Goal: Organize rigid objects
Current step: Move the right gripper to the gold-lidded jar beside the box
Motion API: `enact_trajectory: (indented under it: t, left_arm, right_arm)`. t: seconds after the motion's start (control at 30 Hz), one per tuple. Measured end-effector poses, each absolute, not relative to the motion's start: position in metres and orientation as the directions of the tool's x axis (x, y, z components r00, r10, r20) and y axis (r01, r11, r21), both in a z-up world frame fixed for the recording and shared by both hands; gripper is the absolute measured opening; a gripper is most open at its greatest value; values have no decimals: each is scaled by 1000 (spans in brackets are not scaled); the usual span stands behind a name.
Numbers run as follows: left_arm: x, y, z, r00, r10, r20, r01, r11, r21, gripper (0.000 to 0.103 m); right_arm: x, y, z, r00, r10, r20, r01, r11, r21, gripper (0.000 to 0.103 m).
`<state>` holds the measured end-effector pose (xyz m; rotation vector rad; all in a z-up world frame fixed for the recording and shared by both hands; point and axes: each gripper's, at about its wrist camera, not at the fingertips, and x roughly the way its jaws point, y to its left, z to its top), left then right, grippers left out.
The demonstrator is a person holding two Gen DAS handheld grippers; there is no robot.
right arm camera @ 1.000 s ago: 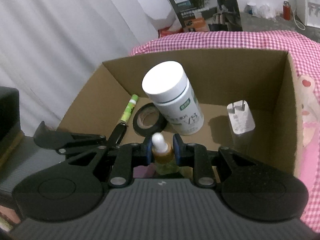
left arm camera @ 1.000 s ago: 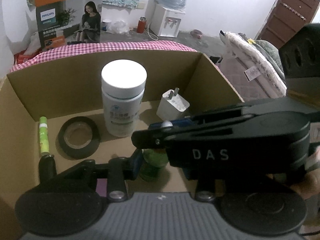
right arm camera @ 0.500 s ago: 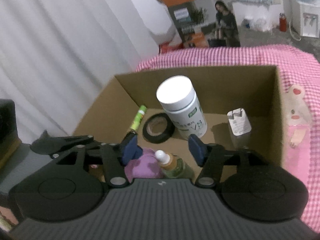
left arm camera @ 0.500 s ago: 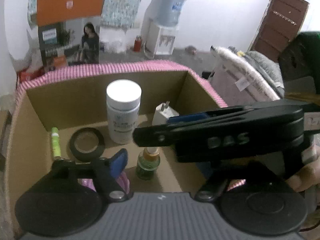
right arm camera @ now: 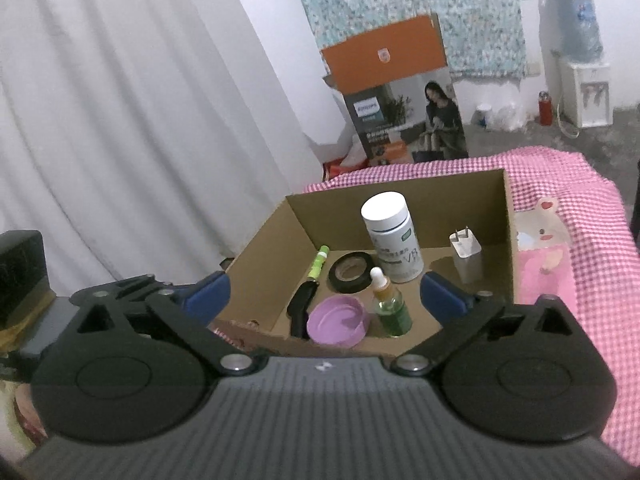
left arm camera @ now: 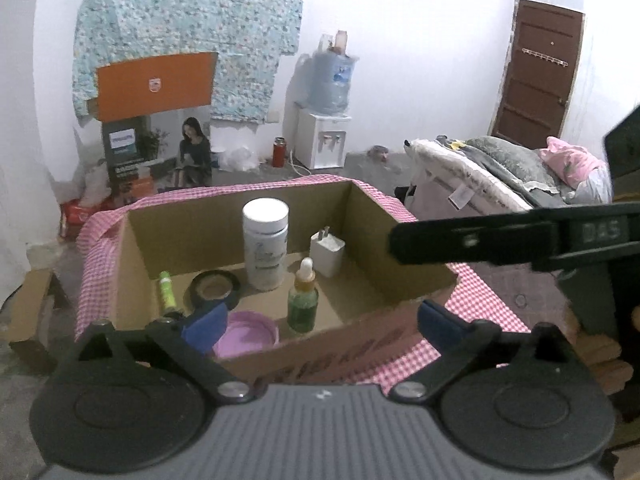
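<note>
Dropper bottle point(right arm camera: 390, 306) upright in the cardboard box point(right arm camera: 506, 240), beside the purple lid point(right arm camera: 338, 320), in front of the white bottle point(right arm camera: 392, 236), jaws of left gripper point(left arm camera: 320, 322) and right gripper point(right arm camera: 324, 294) opening wide, empty, the bottle beyond them, untouched.

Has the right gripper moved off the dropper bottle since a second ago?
Yes. The right gripper has backed away from the dropper bottle, which stands free in the cardboard box.

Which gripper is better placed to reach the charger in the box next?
Right, probably. In its own view the right gripper, jaws opening and empty, faces the box head-on, charger near its right finger. The left gripper sits further left, its way partly crossed by the right one.
</note>
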<state>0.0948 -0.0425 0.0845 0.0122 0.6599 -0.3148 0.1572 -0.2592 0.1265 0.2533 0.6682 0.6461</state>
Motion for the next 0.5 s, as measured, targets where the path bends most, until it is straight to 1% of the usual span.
enact_trajectory:
  t: [0.17,0.33,0.4,0.5]
  left_arm:
    - [72,-31,73,736,-255,-627,258,962,-88,103]
    - [61,-22,54,718,-221,-660,223,971,-83,103]
    - [57,-20,48,715,-200,-670,207,976,-70,103]
    - [53,-15,39,710,-188,-679,193,979,-70,103]
  right_arm:
    - [119,-259,127,643,577,-504,-460,816,349,102]
    - [96,-249,112,669,478,-569,-420,875,241,102]
    - [90,-241,105,690,403,-602,-388,907,163,102]
    - [81,-230,96,726,315,-611,-362,931,50,102]
